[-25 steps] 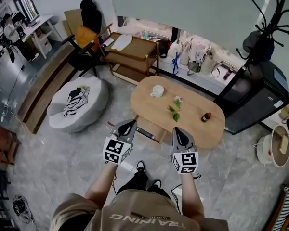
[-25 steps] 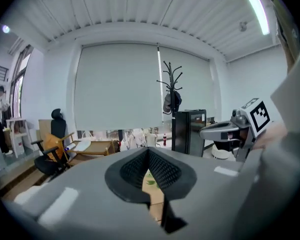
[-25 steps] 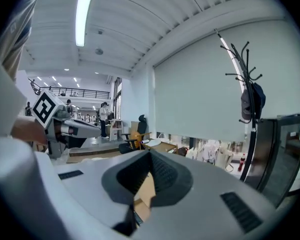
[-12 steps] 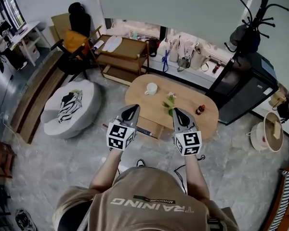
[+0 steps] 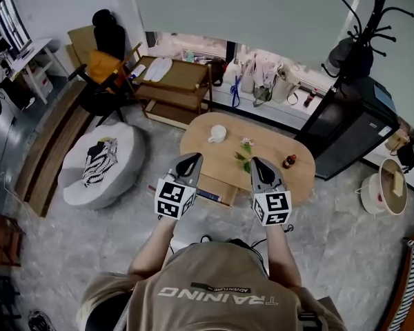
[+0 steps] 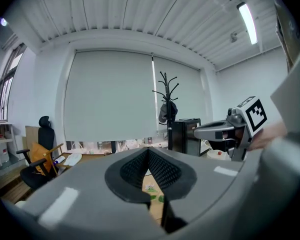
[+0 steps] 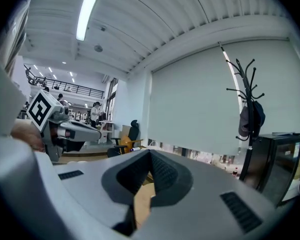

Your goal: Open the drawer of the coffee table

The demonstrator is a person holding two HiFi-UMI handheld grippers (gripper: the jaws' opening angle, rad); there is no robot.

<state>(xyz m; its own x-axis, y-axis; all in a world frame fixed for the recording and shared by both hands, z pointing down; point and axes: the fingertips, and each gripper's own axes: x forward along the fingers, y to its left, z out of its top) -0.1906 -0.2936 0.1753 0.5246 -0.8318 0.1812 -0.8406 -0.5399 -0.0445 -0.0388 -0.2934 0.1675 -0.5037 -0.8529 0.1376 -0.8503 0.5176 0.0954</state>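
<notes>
The oval wooden coffee table (image 5: 262,185) stands in front of me in the head view. Its drawer (image 5: 221,185) sticks out of the near side, with a dark flat thing lying in it. My left gripper (image 5: 192,158) and right gripper (image 5: 256,162) hover side by side above the table's near edge, apart from the drawer. Both are shut and hold nothing. In the left gripper view the left gripper (image 6: 149,152) has its ribbed pads meeting at the tips, with the table top showing below them. The right gripper (image 7: 150,154) looks the same in the right gripper view.
On the table are a white cup (image 5: 217,134), a small green plant (image 5: 243,154) and a dark bottle (image 5: 288,161). A grey pouf (image 5: 100,164) sits to the left, a wooden cart (image 5: 172,81) behind, and a black cabinet (image 5: 352,133) and coat stand (image 5: 355,43) to the right.
Both grippers have risen together and now sit higher over the table's near edge. Their jaws stayed shut, and the drawer stayed where it was.
</notes>
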